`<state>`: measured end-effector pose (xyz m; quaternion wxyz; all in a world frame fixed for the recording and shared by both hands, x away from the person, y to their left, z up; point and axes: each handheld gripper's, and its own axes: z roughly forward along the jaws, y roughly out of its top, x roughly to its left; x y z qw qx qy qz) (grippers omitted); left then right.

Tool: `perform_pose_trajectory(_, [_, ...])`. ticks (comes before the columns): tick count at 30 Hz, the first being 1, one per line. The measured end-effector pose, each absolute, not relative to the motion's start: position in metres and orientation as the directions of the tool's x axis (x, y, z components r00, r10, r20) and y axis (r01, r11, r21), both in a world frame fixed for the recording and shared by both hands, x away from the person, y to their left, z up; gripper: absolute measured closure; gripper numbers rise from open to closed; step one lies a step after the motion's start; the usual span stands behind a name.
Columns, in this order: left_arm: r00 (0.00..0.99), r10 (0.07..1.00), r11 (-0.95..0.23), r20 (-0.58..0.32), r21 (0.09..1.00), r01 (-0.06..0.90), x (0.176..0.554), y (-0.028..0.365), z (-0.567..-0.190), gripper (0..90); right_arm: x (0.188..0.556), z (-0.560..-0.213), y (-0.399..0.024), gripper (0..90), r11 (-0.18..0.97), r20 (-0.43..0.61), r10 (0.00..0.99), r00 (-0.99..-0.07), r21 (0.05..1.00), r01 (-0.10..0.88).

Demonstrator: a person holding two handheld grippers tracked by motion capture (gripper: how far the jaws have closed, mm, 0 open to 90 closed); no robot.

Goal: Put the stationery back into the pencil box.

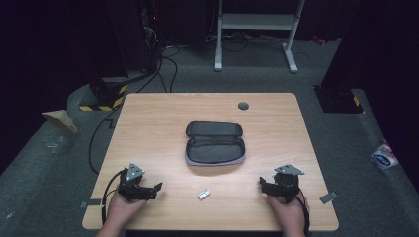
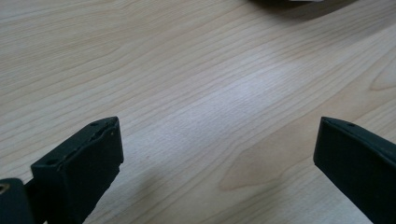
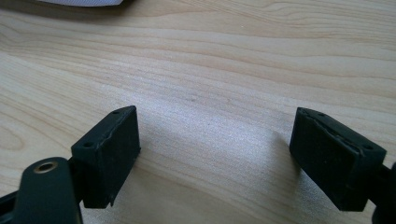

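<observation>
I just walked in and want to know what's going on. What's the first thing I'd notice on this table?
The open grey pencil case lies unzipped in the middle of the wooden table. Near the front edge, a person holds the left claw and the right claw, both open and empty. Between them lies a small silver object, too small to name.

the high view looks forward and down from the 6 o'clock side, far enough to see the whole table [image 1: 148,113]. each gripper view sits very near the wood, facing 12 o'clock; both share the pouch [image 1: 215,143] edge at top.
</observation>
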<state>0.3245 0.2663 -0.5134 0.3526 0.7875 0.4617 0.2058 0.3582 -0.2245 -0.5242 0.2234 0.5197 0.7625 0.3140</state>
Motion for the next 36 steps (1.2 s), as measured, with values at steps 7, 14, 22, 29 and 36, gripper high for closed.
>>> perform_pose_trajectory(7, [0.511, 0.859, -0.340, 0.009, 0.756, 0.559, 0.322, 0.258, -0.507, 2.1, 0.358, -0.524, -0.224, 15.7, 0.263, -0.015, 0.933, -0.360, 0.711, 0.652])
perform_pose_trajectory(14, [0.533, 0.846, -0.348, 0.000, 0.758, 0.552, 0.319, 0.245, -0.506, 2.2, 0.358, -0.524, -0.224, 15.7, 0.262, -0.014, 0.933, -0.359, 0.711, 0.653])
perform_pose_trajectory(22, [0.565, 0.825, -0.356, -0.021, 0.758, 0.547, 0.321, 0.227, -0.507, 2.4, 0.358, -0.524, -0.224, 15.7, 0.261, -0.013, 0.934, -0.358, 0.711, 0.653])
perform_pose_trajectory(29, [0.599, 0.800, -0.374, -0.026, 0.759, 0.532, 0.320, 0.213, -0.508, 3.4, 0.358, -0.524, -0.224, 15.7, 0.260, -0.012, 0.934, -0.357, 0.710, 0.654])
perform_pose_trajectory(36, [0.640, 0.767, -0.401, -0.033, 0.754, 0.520, 0.319, 0.195, -0.509, 3.7, 0.358, -0.524, -0.224, 15.7, 0.262, -0.014, 0.933, -0.360, 0.711, 0.652])
